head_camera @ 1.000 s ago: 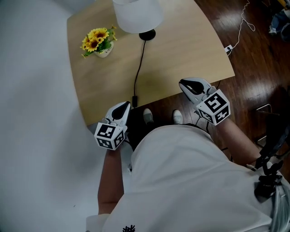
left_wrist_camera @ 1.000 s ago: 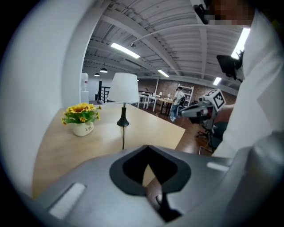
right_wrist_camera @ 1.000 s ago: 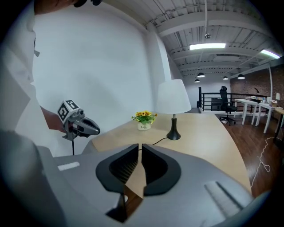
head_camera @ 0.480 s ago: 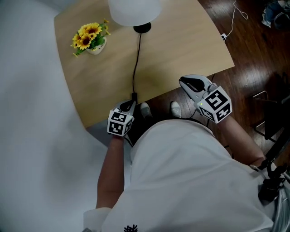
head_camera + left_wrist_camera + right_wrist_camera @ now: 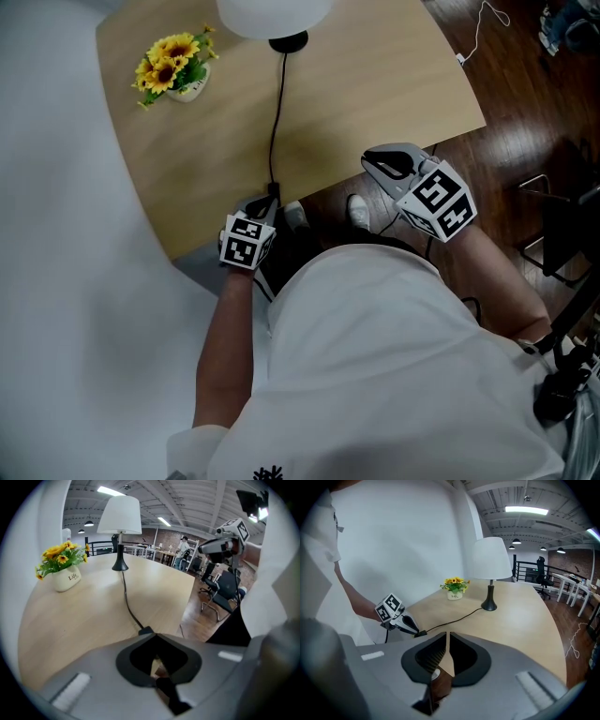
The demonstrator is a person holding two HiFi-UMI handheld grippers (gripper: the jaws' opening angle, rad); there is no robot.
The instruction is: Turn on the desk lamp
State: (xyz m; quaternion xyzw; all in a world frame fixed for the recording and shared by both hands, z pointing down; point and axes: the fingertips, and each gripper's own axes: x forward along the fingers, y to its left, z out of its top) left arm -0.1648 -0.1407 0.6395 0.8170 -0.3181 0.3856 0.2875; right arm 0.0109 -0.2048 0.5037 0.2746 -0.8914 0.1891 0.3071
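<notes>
The desk lamp has a white shade (image 5: pixel 272 11) and a black base (image 5: pixel 288 42) at the far side of the wooden table (image 5: pixel 375 84). Its black cord (image 5: pixel 274 122) runs toward me to an inline switch (image 5: pixel 273 194) near the table's front edge. My left gripper (image 5: pixel 265 202) is shut, with its tips right at that switch (image 5: pixel 146 631); the right gripper view shows the left gripper (image 5: pixel 412 629) from the side, its tips at the switch (image 5: pixel 421 633). My right gripper (image 5: pixel 369 159) is shut and empty, hovering over the front edge to the right of the cord.
A small white pot of yellow sunflowers (image 5: pixel 172 70) stands at the table's far left. A white wall lies to the left. Right of the table is dark wooden floor (image 5: pixel 525 112) with a white cable (image 5: pixel 478 37) and office chairs (image 5: pixel 220 590).
My left gripper has moved forward from below the table's edge up to the cord's inline switch. The right gripper has barely moved.
</notes>
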